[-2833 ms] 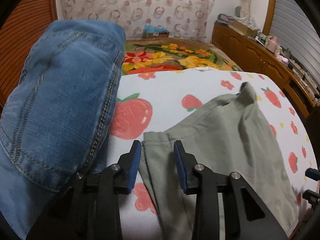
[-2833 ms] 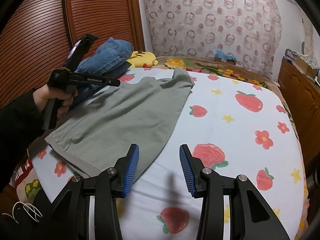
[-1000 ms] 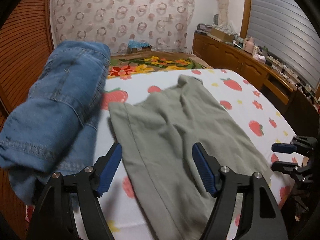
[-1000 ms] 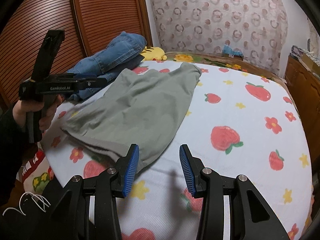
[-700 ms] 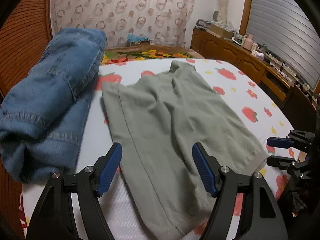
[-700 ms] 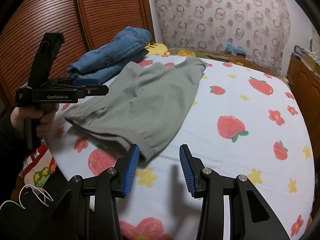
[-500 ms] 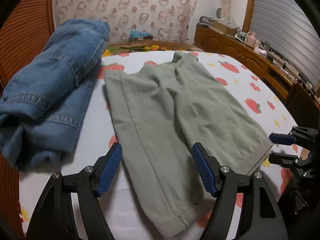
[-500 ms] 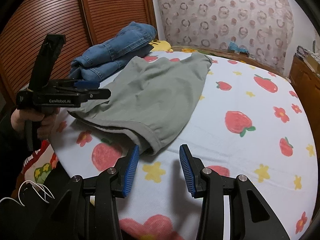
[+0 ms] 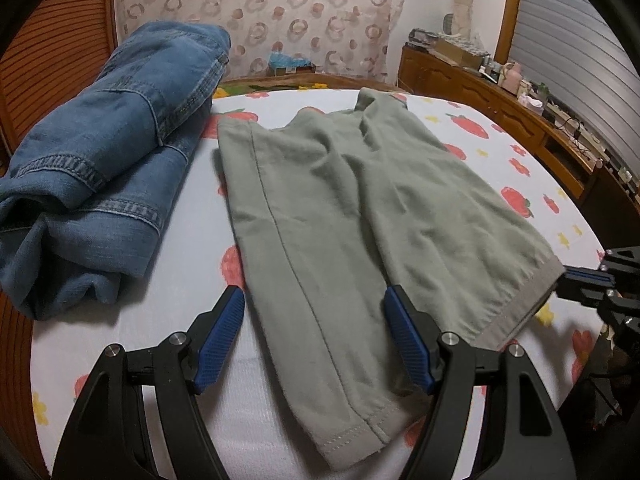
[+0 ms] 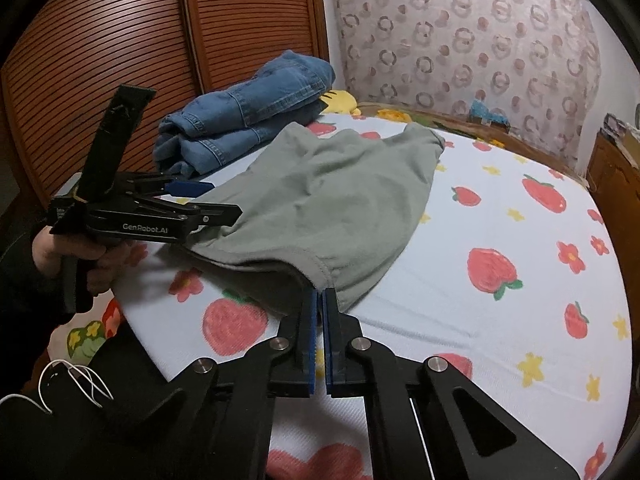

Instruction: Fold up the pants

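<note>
Grey-green pants (image 9: pixel 352 200) lie flat on the strawberry-print bed sheet (image 9: pixel 192 280); they also show in the right wrist view (image 10: pixel 344 200). My left gripper (image 9: pixel 314 332) is open wide, its jaws on either side of the near leg hem, just above the cloth. It shows from the side in the right wrist view (image 10: pixel 216 204). My right gripper (image 10: pixel 320 300) is shut on the pants' waistband corner and lifts it slightly. It shows at the right edge of the left wrist view (image 9: pixel 580 280).
A pile of blue jeans (image 9: pixel 108 168) lies left of the pants, also in the right wrist view (image 10: pixel 248 108). A yellow plush (image 10: pixel 340 100) sits behind it. A wooden slatted wardrobe (image 10: pixel 120 60) stands left, a wooden dresser (image 9: pixel 500 108) right.
My right gripper has closed on the waistband corner; before it was open just short of it. My left gripper moved back toward the leg hem and stayed open.
</note>
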`<state>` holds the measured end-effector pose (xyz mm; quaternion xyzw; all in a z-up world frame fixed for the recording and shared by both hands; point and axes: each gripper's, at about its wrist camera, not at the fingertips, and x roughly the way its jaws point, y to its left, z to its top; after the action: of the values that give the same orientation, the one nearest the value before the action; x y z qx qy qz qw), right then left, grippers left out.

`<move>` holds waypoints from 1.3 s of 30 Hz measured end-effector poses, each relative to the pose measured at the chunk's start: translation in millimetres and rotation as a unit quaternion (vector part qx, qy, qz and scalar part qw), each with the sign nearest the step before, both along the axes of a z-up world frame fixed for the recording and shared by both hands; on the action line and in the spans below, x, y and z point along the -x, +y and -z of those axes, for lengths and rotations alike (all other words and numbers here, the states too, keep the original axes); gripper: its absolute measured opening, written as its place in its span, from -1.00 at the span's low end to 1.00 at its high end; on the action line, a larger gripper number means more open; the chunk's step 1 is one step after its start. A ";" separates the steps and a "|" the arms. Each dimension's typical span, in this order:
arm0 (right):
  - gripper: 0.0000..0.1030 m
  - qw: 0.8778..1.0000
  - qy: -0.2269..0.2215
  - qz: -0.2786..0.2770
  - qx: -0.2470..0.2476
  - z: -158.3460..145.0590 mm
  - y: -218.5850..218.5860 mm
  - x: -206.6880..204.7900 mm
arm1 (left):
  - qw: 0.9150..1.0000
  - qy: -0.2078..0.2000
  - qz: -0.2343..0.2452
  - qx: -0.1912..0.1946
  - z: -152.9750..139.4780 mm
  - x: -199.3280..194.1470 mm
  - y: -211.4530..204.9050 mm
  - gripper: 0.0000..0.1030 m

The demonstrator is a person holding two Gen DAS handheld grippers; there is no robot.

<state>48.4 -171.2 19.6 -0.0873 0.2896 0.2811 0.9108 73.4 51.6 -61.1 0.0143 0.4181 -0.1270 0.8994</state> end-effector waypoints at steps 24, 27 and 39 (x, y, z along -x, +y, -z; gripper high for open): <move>-0.98 0.999 0.031 -0.007 -0.012 4.0 -10.5 9.9 | 1.000 -0.005 -0.017 0.016 -3.9 4.0 11.1 0.43; -0.97 1.000 0.024 -0.002 -0.015 -1.3 -12.9 11.7 | 1.000 -0.007 -0.020 0.017 -6.2 10.5 16.9 0.43; -0.21 1.000 0.019 0.005 0.008 5.5 9.3 -0.6 | 0.999 -0.007 -0.039 0.023 -7.3 22.6 32.7 0.43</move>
<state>49.1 -161.8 14.0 -0.0880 0.3093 0.2754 0.9060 50.8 84.3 -53.8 -0.0216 0.4086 -0.1013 0.9068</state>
